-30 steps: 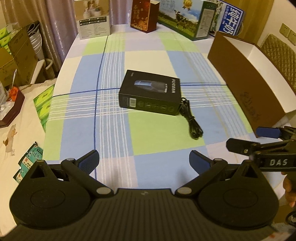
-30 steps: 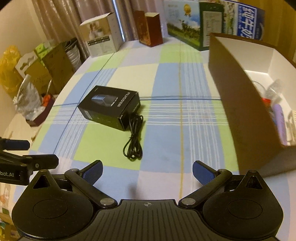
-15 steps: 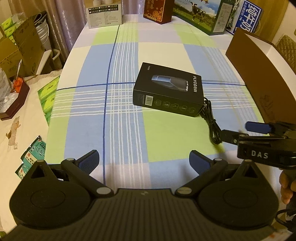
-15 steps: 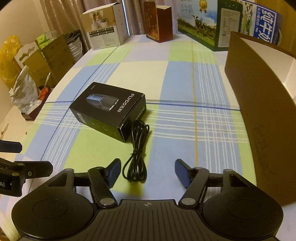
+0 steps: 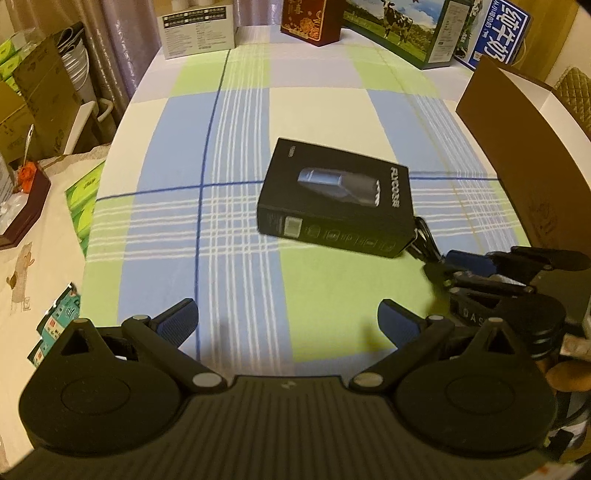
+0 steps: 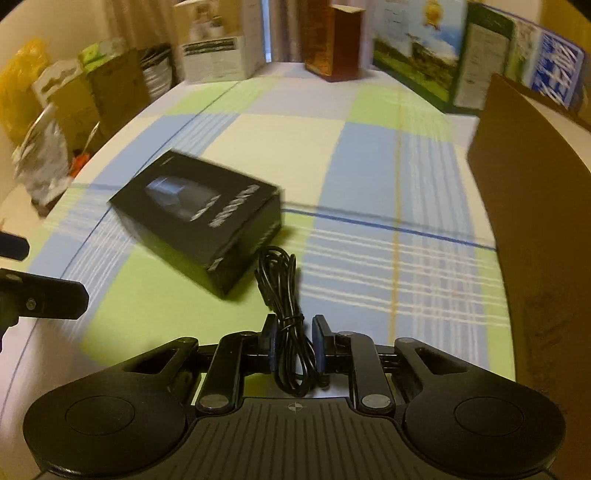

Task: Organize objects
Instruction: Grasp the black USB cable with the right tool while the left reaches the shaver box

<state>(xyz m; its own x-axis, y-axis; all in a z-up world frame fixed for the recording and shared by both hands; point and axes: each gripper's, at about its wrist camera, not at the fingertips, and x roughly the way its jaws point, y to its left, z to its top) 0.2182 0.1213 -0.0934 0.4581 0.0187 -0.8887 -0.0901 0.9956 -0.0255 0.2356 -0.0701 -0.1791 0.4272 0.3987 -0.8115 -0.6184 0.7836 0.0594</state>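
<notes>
Left gripper (image 5: 286, 319): held low over the near side, fingers spread wide, nothing between the pads. Right gripper (image 6: 294, 347): seen at the right, level with the left; fingers drawn in narrow, a bundled black cable (image 6: 284, 295) lying between the pads (image 6: 318, 345); firm contact cannot be confirmed.

Table layout, both wrist views.
Boxed product (image 5: 338, 195) lies mid-table (image 6: 369, 155); coiled cable (image 6: 284, 306) just beside its right end; open cardboard box (image 5: 524, 155) at right edge; cartons (image 5: 199, 31) along the far edge.
</notes>
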